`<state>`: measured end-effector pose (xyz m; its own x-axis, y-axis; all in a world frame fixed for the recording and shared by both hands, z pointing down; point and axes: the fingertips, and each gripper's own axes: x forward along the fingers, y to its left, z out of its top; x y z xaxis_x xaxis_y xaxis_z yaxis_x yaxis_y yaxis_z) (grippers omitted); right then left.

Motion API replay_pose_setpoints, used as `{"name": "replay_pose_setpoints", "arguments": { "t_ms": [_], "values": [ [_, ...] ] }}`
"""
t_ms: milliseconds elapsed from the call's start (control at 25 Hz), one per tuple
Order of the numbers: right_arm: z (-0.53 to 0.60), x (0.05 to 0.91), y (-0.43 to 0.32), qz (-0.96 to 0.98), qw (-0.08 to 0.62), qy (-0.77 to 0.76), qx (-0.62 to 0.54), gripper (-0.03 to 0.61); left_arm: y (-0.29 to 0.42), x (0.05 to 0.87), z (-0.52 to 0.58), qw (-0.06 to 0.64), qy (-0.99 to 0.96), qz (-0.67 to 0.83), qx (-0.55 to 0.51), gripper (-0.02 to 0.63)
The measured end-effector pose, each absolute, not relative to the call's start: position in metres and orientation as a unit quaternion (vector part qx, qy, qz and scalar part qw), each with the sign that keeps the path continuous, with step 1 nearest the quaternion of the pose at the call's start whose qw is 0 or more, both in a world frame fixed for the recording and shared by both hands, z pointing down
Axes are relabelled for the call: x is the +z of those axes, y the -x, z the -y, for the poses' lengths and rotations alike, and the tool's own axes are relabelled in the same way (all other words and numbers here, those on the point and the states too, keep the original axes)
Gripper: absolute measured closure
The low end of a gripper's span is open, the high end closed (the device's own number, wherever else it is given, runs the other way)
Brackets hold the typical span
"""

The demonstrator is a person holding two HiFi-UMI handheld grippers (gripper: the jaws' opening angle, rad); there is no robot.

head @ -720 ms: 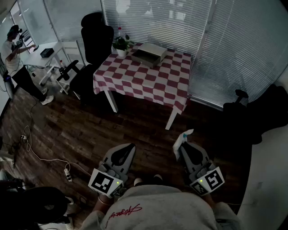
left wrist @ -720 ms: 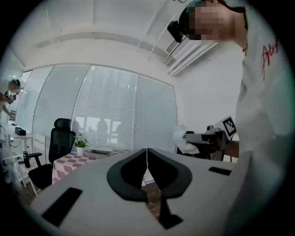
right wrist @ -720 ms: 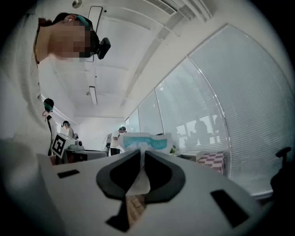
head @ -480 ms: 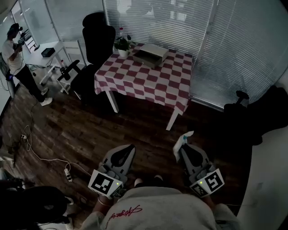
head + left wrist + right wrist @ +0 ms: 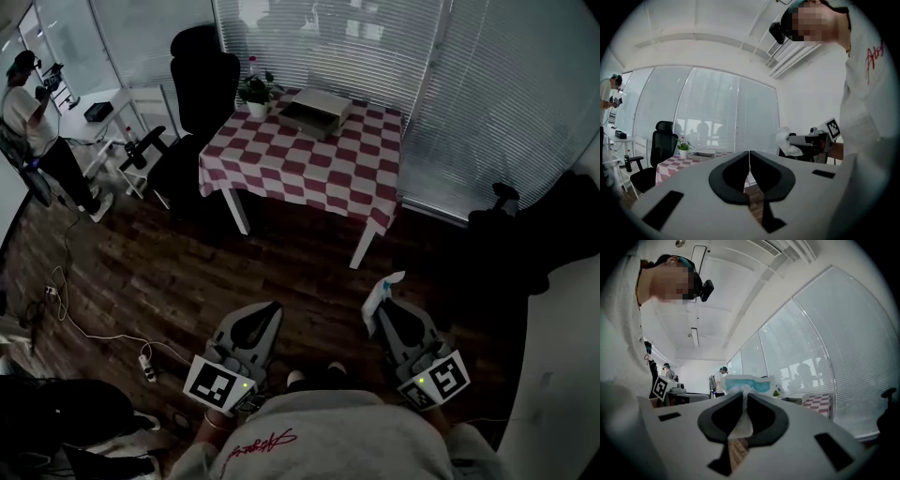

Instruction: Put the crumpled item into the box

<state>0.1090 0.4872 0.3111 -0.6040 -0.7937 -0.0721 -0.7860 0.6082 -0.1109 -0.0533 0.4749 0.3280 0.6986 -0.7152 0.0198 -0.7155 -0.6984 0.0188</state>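
Both 2 grippers sit level, low in front of the body. The left gripper (image 5: 270,309) is clenched on nothing. The right gripper (image 5: 377,311) pinches the crumpled item (image 5: 385,285), well apart from the box (image 5: 314,114) on the checkered table (image 5: 309,173).

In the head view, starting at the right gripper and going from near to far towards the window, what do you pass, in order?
right gripper → crumpled item → wooden floor → checkered table → box → window blinds
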Motion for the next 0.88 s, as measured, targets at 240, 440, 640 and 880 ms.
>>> {"name": "replay_pose_setpoints", "arguments": {
  "t_ms": [240, 440, 640, 880],
  "values": [
    [-0.49, 0.318, -0.103, -0.883, 0.059, 0.465, -0.028, 0.532, 0.064, 0.334, -0.481, 0.017, -0.928, 0.372, 0.01, 0.594],
    [-0.499, 0.32, -0.094, -0.875, 0.067, 0.479, -0.023, 0.532, 0.077, 0.339, -0.489, 0.013, -0.932, 0.361, 0.015, 0.594],
    [-0.506, 0.323, -0.097, -0.863, 0.054, 0.502, -0.015, 0.532, 0.08, 0.338, -0.491, 0.012, -0.937, 0.35, 0.017, 0.594],
    [-0.501, 0.32, -0.103, -0.857, 0.063, 0.512, -0.018, 0.532, 0.078, 0.341, -0.484, 0.014, -0.939, 0.344, 0.017, 0.594]
  ]
}}
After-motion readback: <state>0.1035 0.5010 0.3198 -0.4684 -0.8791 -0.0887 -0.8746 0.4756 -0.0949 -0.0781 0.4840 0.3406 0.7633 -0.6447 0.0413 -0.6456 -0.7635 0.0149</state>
